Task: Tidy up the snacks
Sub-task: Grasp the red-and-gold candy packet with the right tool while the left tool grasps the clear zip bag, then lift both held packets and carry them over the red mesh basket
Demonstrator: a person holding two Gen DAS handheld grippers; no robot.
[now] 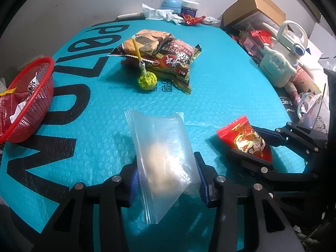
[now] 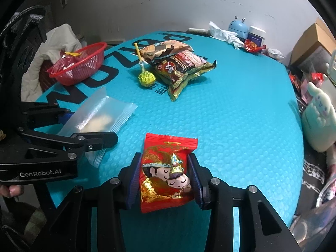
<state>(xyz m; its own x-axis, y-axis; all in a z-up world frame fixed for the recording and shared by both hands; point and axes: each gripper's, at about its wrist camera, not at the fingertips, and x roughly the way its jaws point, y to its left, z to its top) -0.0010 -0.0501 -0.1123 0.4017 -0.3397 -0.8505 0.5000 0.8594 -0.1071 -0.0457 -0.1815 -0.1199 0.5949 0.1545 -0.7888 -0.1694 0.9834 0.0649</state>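
Home setting, looks like a lived-in bedroom or living corner, not a lab or shop. Work surface is a teal bubble-wrap mailer (image 1: 220, 88) spread as a mat, with a plain scuffed white wall (image 2: 168, 4) behind at 12 o'clock. Personal clutter piles at 3 o'clock: cream cartoon-dog plush-style item (image 2: 318, 119), open cardboard box (image 1: 255, 8), white kettle (image 1: 292, 35). At 12 o'clock sit a small blue antlered gadget (image 1: 171, 3), a dark jar (image 1: 190, 7) and crumpled tissue (image 1: 159, 13). White cloth (image 2: 52, 52) bunched at 9 o'clock behind a red plastic basket (image 2: 84, 67).
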